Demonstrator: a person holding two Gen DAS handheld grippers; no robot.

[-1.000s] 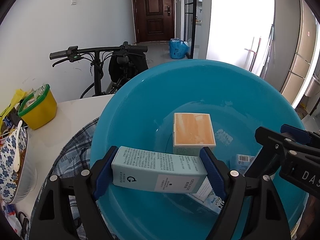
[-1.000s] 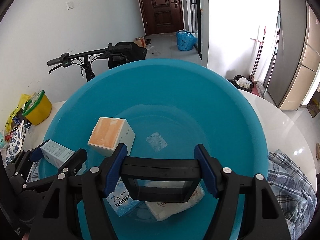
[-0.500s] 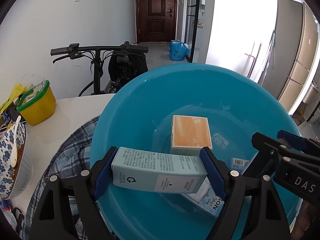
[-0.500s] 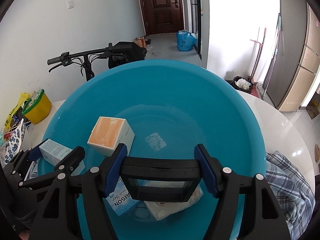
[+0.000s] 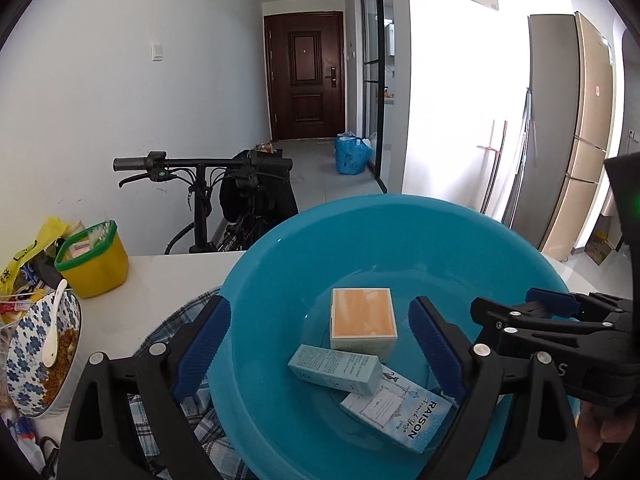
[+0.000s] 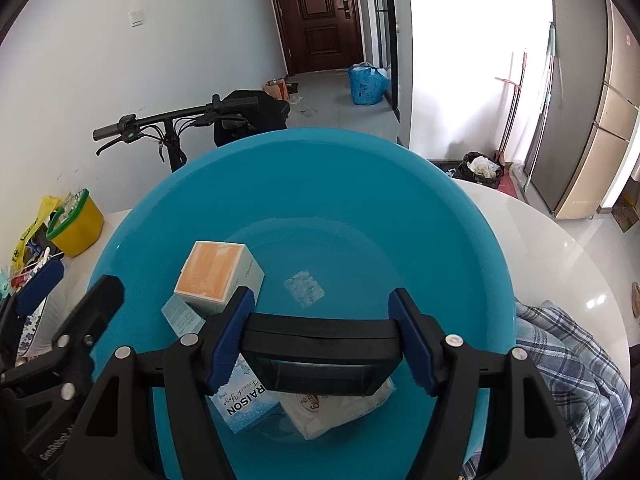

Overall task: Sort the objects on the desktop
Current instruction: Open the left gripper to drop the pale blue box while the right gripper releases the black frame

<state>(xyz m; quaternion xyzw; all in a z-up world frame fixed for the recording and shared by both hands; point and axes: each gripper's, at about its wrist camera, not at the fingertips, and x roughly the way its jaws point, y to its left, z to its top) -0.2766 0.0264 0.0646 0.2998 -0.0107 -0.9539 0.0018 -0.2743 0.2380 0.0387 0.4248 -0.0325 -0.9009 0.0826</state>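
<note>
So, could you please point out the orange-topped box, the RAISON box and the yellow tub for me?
orange-topped box [image 5: 363, 312], left wrist view, on its orange top face.
RAISON box [image 5: 400, 414], left wrist view, on its printed top face.
yellow tub [image 5: 100, 270], left wrist view, on its side wall.

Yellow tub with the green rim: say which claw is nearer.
Left. The left claw hangs open at the basin's side facing the yellow tub; the right claw holds a black object over the basin's middle.

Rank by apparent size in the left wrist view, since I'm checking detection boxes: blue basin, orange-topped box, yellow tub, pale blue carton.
1. blue basin
2. yellow tub and orange-topped box: look alike, unranked
3. pale blue carton, though it lies nearer the camera
</note>
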